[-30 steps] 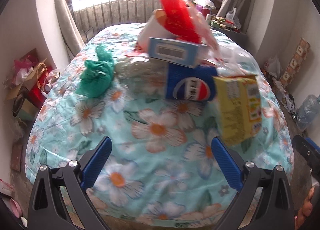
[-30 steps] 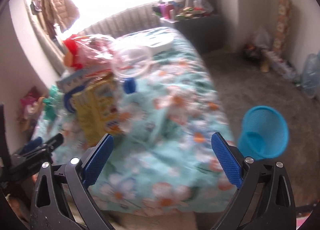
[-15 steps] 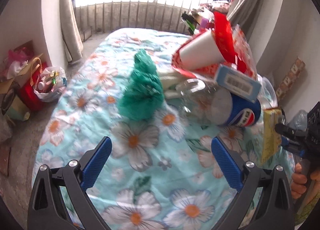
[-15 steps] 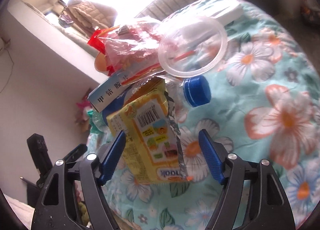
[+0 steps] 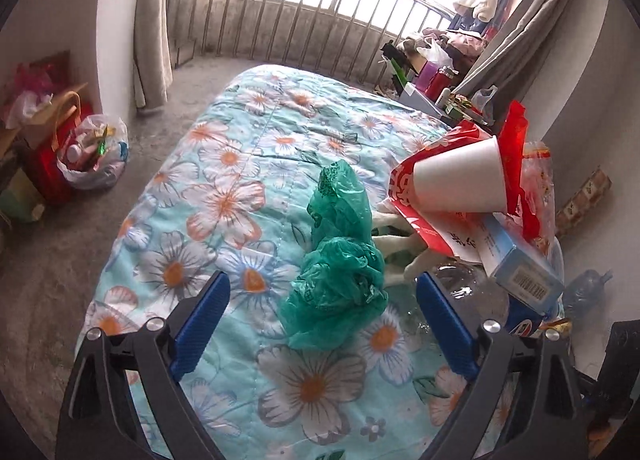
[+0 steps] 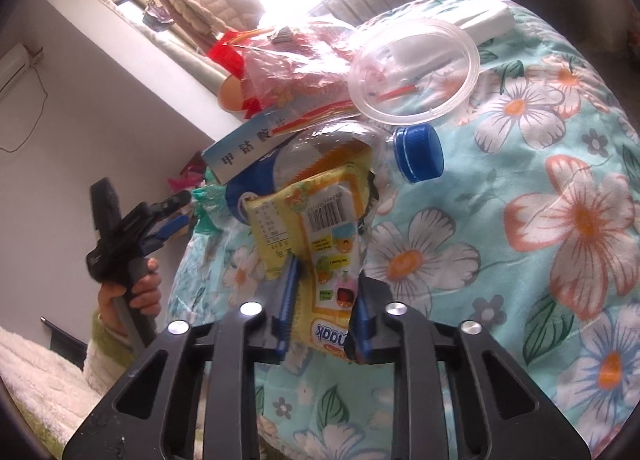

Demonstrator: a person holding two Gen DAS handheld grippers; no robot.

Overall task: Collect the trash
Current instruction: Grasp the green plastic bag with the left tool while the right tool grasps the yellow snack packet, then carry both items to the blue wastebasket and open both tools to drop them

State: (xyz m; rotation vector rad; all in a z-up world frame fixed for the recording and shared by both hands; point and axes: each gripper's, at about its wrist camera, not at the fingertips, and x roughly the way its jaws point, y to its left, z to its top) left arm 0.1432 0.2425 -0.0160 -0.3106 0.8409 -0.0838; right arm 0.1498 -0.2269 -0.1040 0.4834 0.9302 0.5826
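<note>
A pile of trash lies on the floral bedspread (image 5: 240, 188). My left gripper (image 5: 320, 308) is open, its fingers either side of a crumpled green plastic bag (image 5: 336, 268). Right of the bag lie a white paper cup (image 5: 460, 180) in a red wrapper, a light blue box (image 5: 520, 260) and a Pepsi bottle (image 5: 524, 320). My right gripper (image 6: 326, 292) is shut on a yellow snack packet (image 6: 316, 228). Behind the packet are the bottle's blue cap (image 6: 420, 154), a clear round lid (image 6: 412, 72) and the blue box (image 6: 244, 148). The left gripper also shows in the right wrist view (image 6: 168, 216).
A white bag of clutter (image 5: 94, 156) and red bags stand on the floor left of the bed. A cluttered desk (image 5: 432, 76) stands beyond the bed's far right corner. A railed window (image 5: 320, 20) runs along the back. A white fluffy rug (image 6: 36, 372) lies below left.
My right gripper has closed on the yellow snack packet. My left gripper has moved forward and left, so the green bag now sits between its open fingers.
</note>
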